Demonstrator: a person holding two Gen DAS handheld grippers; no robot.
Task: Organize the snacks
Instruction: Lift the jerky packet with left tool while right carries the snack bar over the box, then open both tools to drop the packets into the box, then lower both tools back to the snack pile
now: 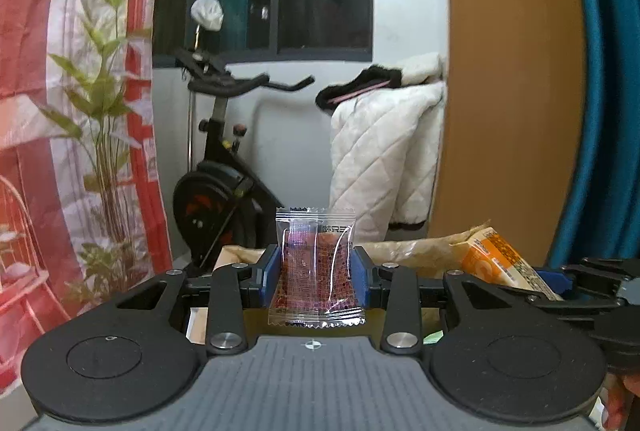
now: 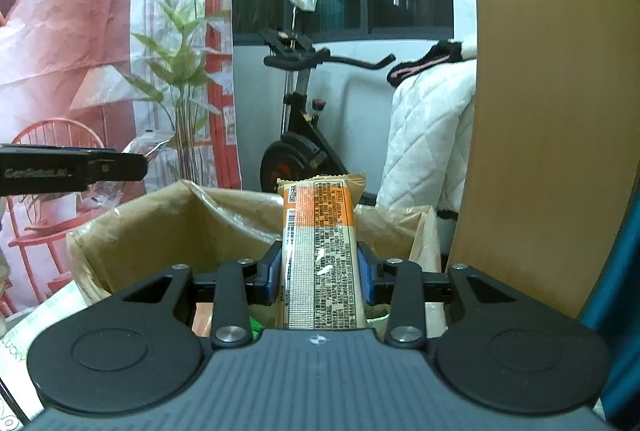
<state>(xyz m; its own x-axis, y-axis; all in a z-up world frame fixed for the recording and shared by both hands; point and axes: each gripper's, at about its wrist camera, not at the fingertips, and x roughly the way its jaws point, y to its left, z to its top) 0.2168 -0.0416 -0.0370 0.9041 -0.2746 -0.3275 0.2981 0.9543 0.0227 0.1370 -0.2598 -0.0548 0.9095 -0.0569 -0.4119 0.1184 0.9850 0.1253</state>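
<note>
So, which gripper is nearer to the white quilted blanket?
Right, as a judgement. The right gripper, shut on the orange bar, has the white quilted blanket near ahead to its right. The left gripper, holding a clear packet, sits further left.

The clear packet (image 1: 316, 267) is glossy see-through plastic film with crimped, zigzag ends, and light streaks off it. The orange bar wrapper (image 2: 320, 251) looks like a more matt foil-type plastic, printed, with a fine dotted silver patch. The left gripper (image 1: 316, 271) and right gripper (image 2: 320, 271) are both matt black plastic with shiny metal rivets, smooth blue pads and a ribbed grey base. The box liner (image 2: 152, 231) is crinkly brown paper, a bit waxy. The panel (image 2: 552, 111) looks like smooth wood grain, and the white quilted blanket (image 1: 380, 159) is soft stitched cloth.
</note>
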